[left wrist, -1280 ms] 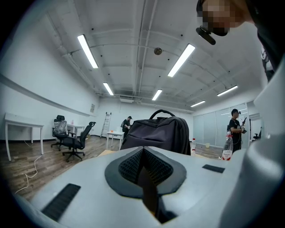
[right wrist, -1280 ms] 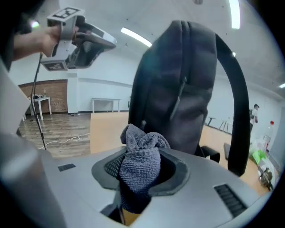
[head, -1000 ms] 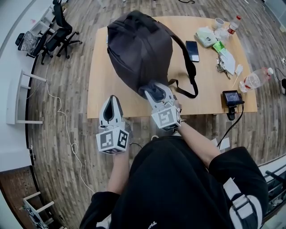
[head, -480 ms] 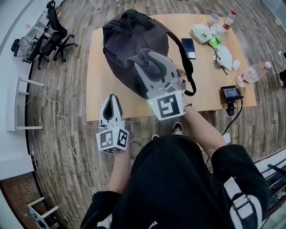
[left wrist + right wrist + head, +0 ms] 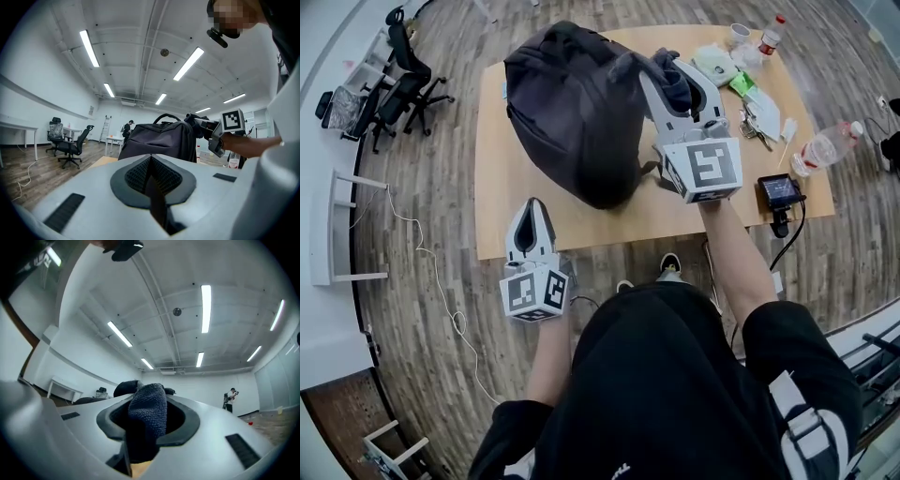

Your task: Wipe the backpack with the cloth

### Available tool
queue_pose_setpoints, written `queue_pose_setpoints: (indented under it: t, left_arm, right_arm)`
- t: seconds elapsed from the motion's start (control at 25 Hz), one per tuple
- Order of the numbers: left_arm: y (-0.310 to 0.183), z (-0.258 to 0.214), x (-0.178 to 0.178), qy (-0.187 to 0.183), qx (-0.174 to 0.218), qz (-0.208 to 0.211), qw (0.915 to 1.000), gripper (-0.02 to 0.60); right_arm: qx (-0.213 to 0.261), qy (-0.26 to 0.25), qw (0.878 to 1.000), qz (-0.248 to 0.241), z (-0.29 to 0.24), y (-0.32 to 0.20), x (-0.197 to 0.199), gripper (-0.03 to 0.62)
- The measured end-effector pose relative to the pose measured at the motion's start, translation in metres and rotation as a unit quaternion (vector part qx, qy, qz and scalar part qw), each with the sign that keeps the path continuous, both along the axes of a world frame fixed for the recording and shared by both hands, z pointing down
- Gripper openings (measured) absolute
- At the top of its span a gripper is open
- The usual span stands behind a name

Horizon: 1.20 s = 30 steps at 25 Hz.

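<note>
**Item: backpack** (image 5: 572,112). Dark and soft-sided. It sits on the left half of the wooden bench (image 5: 502,220), at the person's 12 o'clock. In the head view its long axis runs from about 11 o'clock (far end) to 5 o'clock (near end). The strap side faces 3 o'clock, and a carry loop shows at the top in the left gripper view.

**Item: cloth** (image 5: 637,64). Dark, nubbly knit, bunched up. It is at the pack's far corner, toward 1 o'clock.

**Item: right tongs** (image 5: 670,86). Clenched on the cloth, which fills the gap between the pads in the right gripper view. The tongs point toward 11 o'clock over the pack's far strap-side shoulder.

**Item: left tongs** (image 5: 532,214). Clenched with nothing between them. They are off the bench's near edge, at 7 o'clock from the pack and well apart from it.

**Step in hand (judged):** a wiping pass along the strap-side flank. Whether the cloth presses on the fabric or rides just above it is unclear from this angle.

**Next move calls for (judged):** set the cloth firmly on the surface and draw it along the 11-to-5 axis. The idle tongs could brace the pack so it does not slide.

**Sundry:** a plastic bottle (image 5: 830,145) at the bench's 3 o'clock edge.
</note>
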<state>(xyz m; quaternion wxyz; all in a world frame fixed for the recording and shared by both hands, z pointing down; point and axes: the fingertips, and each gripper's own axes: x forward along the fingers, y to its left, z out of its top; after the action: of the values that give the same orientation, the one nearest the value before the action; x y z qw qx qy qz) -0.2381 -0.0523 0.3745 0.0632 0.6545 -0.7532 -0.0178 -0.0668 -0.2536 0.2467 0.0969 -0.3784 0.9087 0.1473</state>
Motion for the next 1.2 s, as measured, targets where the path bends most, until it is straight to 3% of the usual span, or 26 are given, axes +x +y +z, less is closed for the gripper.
queue_pose_setpoints:
  t: [0.08, 0.24, 0.36, 0.6, 0.96, 1.2]
  left_arm:
    - [-0.006, 0.002, 0.005, 0.0, -0.001, 0.004, 1.0, 0.015]
    - [-0.014, 0.002, 0.009, -0.003, -0.003, 0.01, 0.9999, 0.015]
    - [-0.019, 0.003, 0.012, -0.004, -0.004, 0.013, 0.9999, 0.015]
    - [-0.025, 0.007, 0.02, -0.003, -0.011, 0.022, 0.9997, 0.015]
    - [-0.027, 0.011, 0.032, -0.004, -0.022, 0.029, 0.9993, 0.015]
    - [-0.051, 0.005, 0.066, -0.01, -0.017, 0.074, 0.9971, 0.015]
  right_arm:
    - [0.006, 0.001, 1.0, -0.028, 0.013, 0.011, -0.003, 0.13]
    - [0.052, 0.053, 0.996, -0.051, 0.049, 0.047, -0.018, 0.13]
    - [-0.002, 0.076, 0.995, -0.067, 0.096, 0.053, -0.02, 0.13]
    - [-0.119, 0.16, 0.971, -0.132, 0.219, 0.082, -0.038, 0.13]
    - [-0.218, 0.158, 0.949, -0.162, 0.306, 0.094, -0.026, 0.13]
    - [-0.232, 0.152, 0.945, -0.176, 0.312, 0.097, -0.024, 0.13]
